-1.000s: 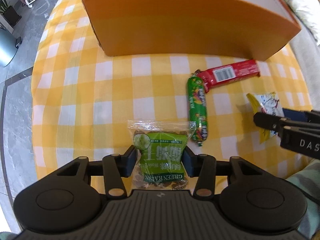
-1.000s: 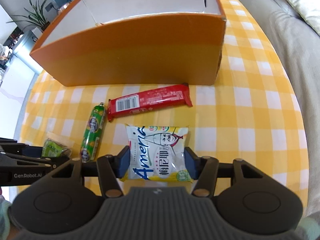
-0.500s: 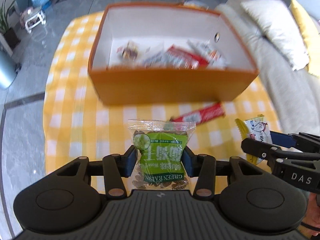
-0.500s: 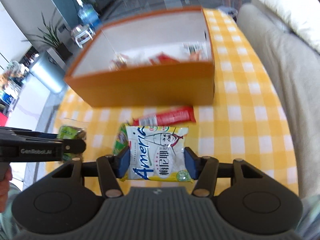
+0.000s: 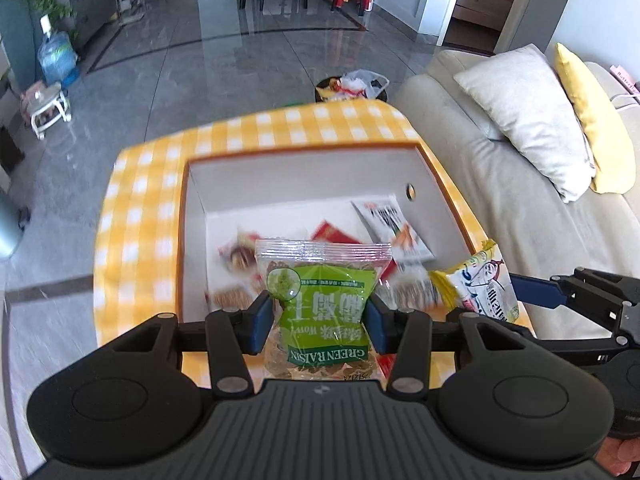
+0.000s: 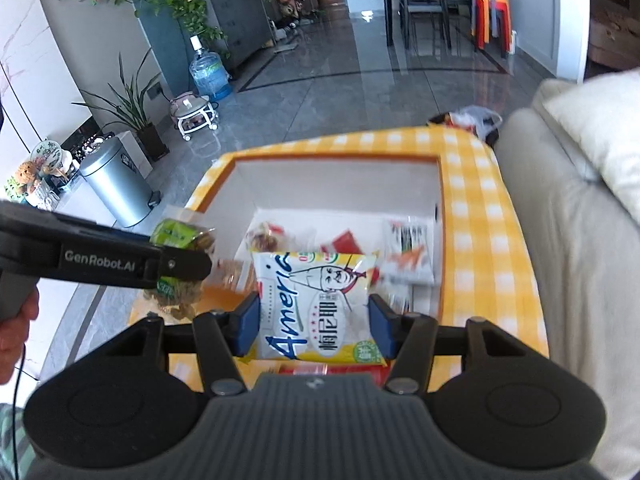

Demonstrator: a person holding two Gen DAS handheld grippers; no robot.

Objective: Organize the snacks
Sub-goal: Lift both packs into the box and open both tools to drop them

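**Operator:** I am holding two packets above the orange cardboard box with the white inside (image 5: pixel 182 240). The left gripper (image 5: pixel 316 316) is clenching the clear-and-green raisin packet (image 5: pixel 322 312); the right gripper (image 6: pixel 314 322) is clenching the white-and-yellow snack packet with a cartoon face (image 6: pixel 316 304). Both packets are hanging over the near wall of the box, on the table with the yellow checked cloth (image 5: pixel 132 208).

**Observer:** What are you worrying about?

**Operator:** I am judging the two grippers to be close together by that wall, so they could knock as I am lowering them. The packets are soft and pinched at the sides, so one could slip, or land on the rim and fall outside the box.

**Observer:** Any writing?

**Operator:** I am reading "GREEN RAISIN" upside down on the green one, "Ameri" in blue on the white one, and "GenRobot.AI" on the left gripper's side in the right wrist view.
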